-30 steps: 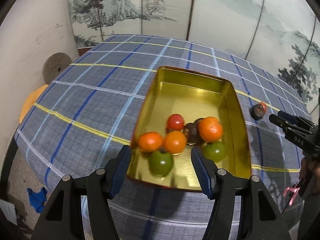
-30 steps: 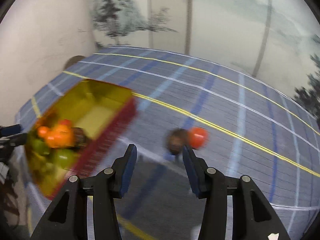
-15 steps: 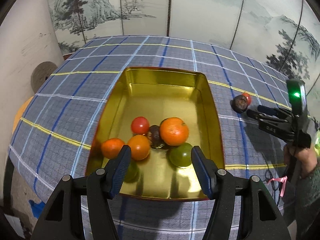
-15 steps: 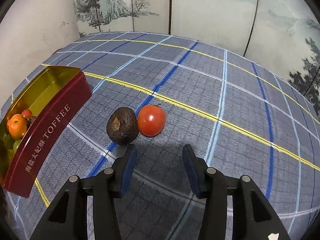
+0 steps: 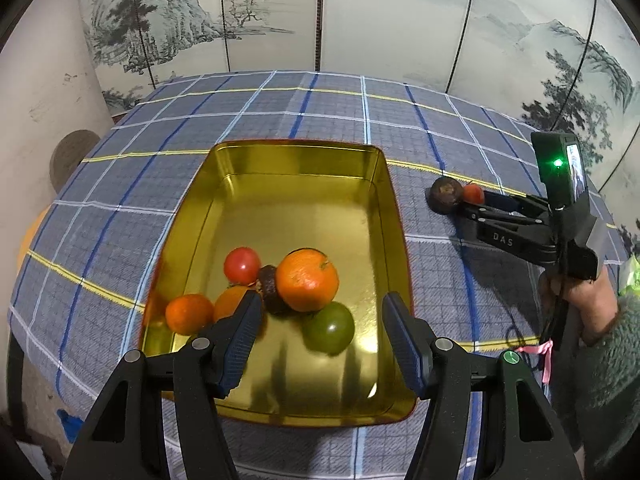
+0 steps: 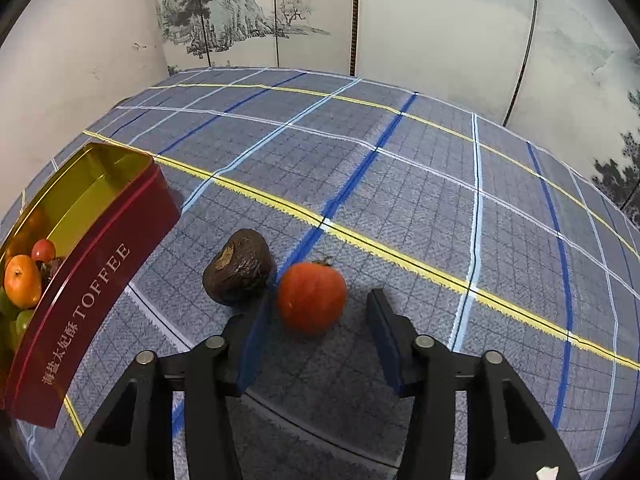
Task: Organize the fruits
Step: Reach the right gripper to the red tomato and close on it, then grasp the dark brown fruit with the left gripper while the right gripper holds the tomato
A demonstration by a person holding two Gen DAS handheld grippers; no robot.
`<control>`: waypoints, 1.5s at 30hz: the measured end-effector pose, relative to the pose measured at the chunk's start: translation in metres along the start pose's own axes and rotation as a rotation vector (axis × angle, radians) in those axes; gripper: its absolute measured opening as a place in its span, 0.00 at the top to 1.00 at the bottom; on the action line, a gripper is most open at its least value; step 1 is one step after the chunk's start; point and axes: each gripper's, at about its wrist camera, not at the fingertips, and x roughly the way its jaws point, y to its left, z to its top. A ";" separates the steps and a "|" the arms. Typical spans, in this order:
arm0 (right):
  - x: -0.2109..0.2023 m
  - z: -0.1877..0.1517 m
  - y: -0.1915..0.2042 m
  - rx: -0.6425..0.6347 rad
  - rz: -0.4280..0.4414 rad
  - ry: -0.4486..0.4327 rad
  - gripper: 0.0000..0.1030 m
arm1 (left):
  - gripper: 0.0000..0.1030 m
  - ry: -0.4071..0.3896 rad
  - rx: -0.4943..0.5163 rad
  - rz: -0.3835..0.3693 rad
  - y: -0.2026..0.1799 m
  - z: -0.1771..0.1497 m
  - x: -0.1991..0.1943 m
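Red tomato (image 6: 311,297): round, glossy, small green stem on top, lying on the plaid cloth (image 6: 400,184) at lower centre of the right wrist view, just beside a wrinkled dark brown fruit (image 6: 238,266). Right gripper (image 6: 316,320): jaws closing about the tomato, pads not yet touching. Toffee tin (image 5: 394,216), gold inside: oranges, tomato, green fruit. Left gripper (image 5: 322,338): fingers spread, empty, above the tin.
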 end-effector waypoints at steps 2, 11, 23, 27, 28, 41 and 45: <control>-0.001 0.000 0.001 -0.003 0.002 -0.004 0.71 | 0.39 0.001 0.001 -0.003 -0.003 0.002 0.003; -0.009 -0.009 -0.002 0.003 -0.021 -0.008 0.72 | 0.39 -0.036 0.036 -0.019 -0.031 0.019 0.011; -0.041 -0.049 -0.060 0.127 -0.122 -0.007 0.72 | 0.39 -0.073 0.125 -0.072 -0.097 0.057 0.038; -0.052 -0.063 -0.085 0.174 -0.159 -0.005 0.72 | 0.39 -0.058 0.143 -0.077 -0.117 0.068 0.056; -0.053 -0.065 -0.089 0.183 -0.166 -0.004 0.72 | 0.39 -0.055 0.145 -0.078 -0.120 0.069 0.059; -0.064 -0.079 -0.112 0.225 -0.175 -0.005 0.72 | 0.39 0.026 0.166 -0.075 -0.149 0.090 0.113; -0.064 -0.080 -0.115 0.238 -0.157 -0.010 0.71 | 0.40 0.048 0.166 -0.075 -0.153 0.093 0.127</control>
